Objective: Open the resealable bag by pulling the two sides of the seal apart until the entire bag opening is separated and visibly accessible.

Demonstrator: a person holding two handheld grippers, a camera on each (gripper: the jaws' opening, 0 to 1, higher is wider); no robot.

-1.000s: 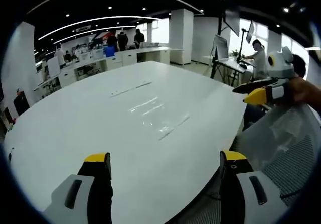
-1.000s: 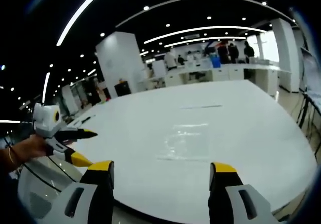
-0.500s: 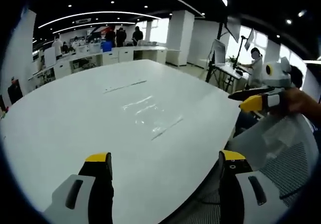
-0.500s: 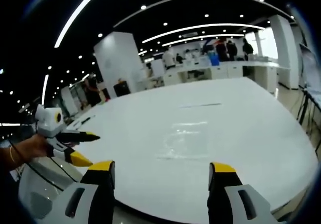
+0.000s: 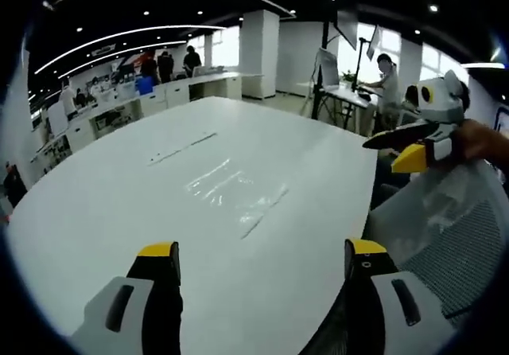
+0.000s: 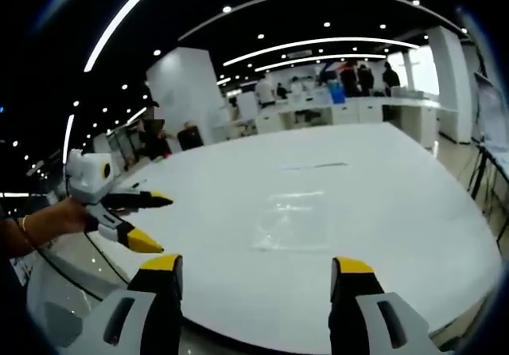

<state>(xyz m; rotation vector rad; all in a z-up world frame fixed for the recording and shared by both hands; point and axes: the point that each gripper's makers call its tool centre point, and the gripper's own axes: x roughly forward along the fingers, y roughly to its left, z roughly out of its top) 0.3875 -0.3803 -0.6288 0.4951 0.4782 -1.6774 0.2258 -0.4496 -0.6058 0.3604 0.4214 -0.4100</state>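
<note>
Left hand-held gripper (image 5: 254, 261) and right hand-held gripper (image 6: 253, 274), jaws spread and empty, are edging nearer; we are noting the resealable bag (image 5: 235, 197) lying flat mid-surface (image 5: 103, 212), still sealed.

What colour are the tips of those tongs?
Yellow tips on black; clearest in the right gripper view.

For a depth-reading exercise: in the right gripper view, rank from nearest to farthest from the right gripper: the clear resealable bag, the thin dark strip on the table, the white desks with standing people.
1. Clear resealable bag, mid-table ahead.
2. Thin dark strip, beyond it.
3. White desks with standing people, background.
</note>
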